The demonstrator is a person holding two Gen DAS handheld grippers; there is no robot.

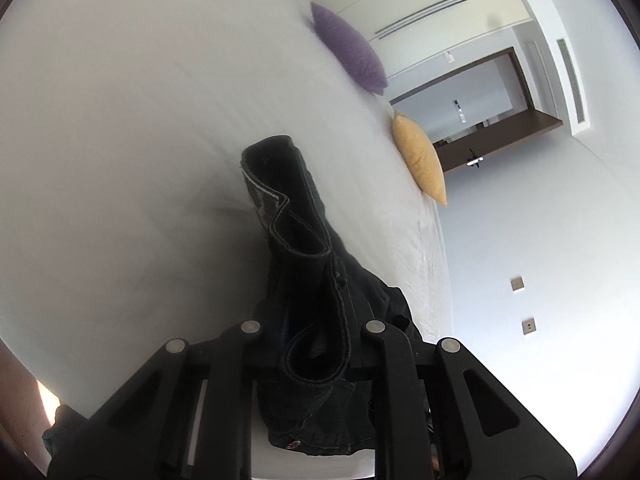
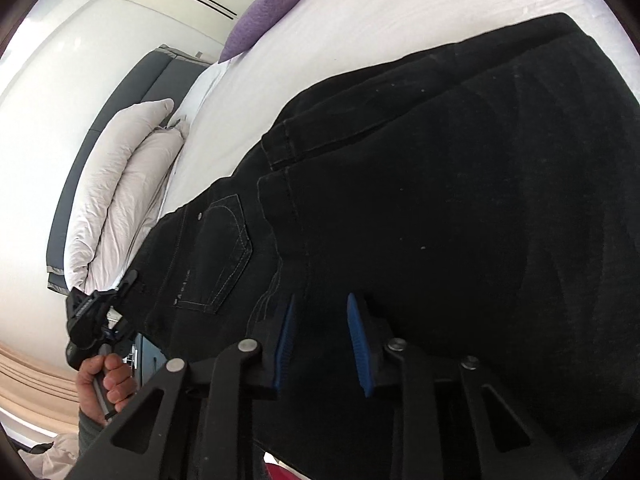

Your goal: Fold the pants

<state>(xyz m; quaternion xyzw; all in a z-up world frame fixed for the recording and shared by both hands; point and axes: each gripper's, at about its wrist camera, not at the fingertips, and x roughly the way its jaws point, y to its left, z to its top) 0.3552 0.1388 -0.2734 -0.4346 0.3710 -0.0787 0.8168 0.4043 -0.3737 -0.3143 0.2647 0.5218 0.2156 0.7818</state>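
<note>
Black denim pants (image 2: 440, 200) lie on the white bed sheet (image 2: 380, 20), back pocket showing. In the left wrist view my left gripper (image 1: 316, 352) is shut on the waistband of the pants (image 1: 304, 248); the band curls up and away from the fingers, which the cloth hides. In the right wrist view my right gripper (image 2: 320, 340) is open, its blue pads (image 2: 360, 340) apart just over the seat of the pants, holding nothing. The left gripper also shows in the right wrist view (image 2: 100, 312), in a hand at the waistband end.
A purple cushion (image 1: 352, 52) and a yellow cushion (image 1: 420, 160) lie on the bed (image 1: 140, 120) near its edge. White pillows (image 2: 120, 180) and a dark headboard (image 2: 132, 92) are at the left in the right wrist view. Wardrobe doors (image 1: 420, 0) stand behind.
</note>
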